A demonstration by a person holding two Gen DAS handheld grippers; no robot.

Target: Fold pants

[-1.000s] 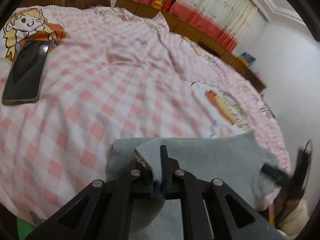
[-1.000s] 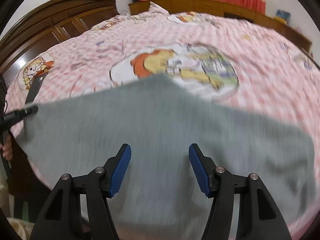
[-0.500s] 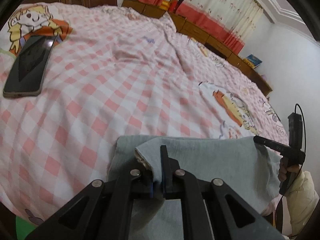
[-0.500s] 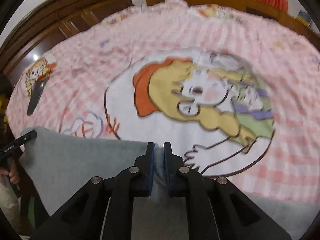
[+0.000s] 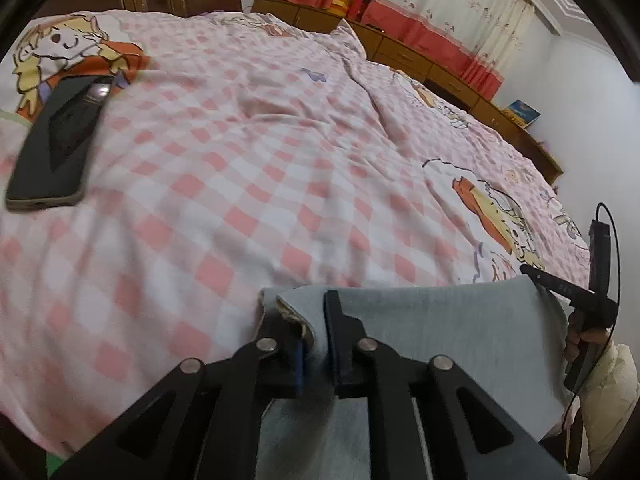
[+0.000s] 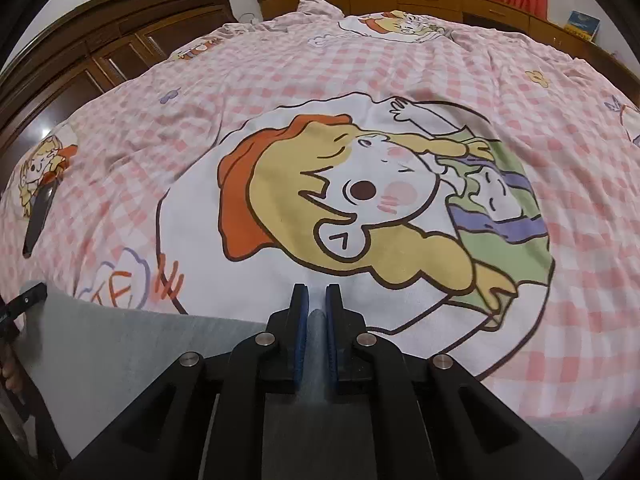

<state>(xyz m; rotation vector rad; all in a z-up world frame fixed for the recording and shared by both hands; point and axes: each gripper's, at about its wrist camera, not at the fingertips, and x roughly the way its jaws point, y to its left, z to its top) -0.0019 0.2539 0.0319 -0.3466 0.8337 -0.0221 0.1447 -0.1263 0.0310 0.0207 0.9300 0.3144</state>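
Note:
Grey pants (image 5: 440,320) lie across the near edge of a pink checked bed. My left gripper (image 5: 308,312) has the pants' folded left corner between its fingers; its jaws are opening slightly while the cloth still sits pinched there. My right gripper (image 6: 317,292) is shut on the far edge of the pants (image 6: 140,344), with a ridge of grey cloth squeezed between the blue pads (image 6: 301,332). In the left wrist view, the right gripper (image 5: 560,284) shows at the cloth's right corner. The left gripper's finger (image 6: 28,300) shows at the left edge of the right wrist view.
A black phone (image 5: 52,152) lies on the bed sheet (image 5: 240,200) at the far left, also seen as the phone (image 6: 38,216). A large cartoon print (image 6: 360,200) lies just beyond the pants. A dark wardrobe (image 6: 100,52) and low cabinets (image 5: 420,56) line the walls. A hand (image 5: 580,340) grips the right tool.
My right gripper went from open over the pants to shut on their far edge, moving towards the cartoon print. The left gripper stayed put and its fingers parted a little.

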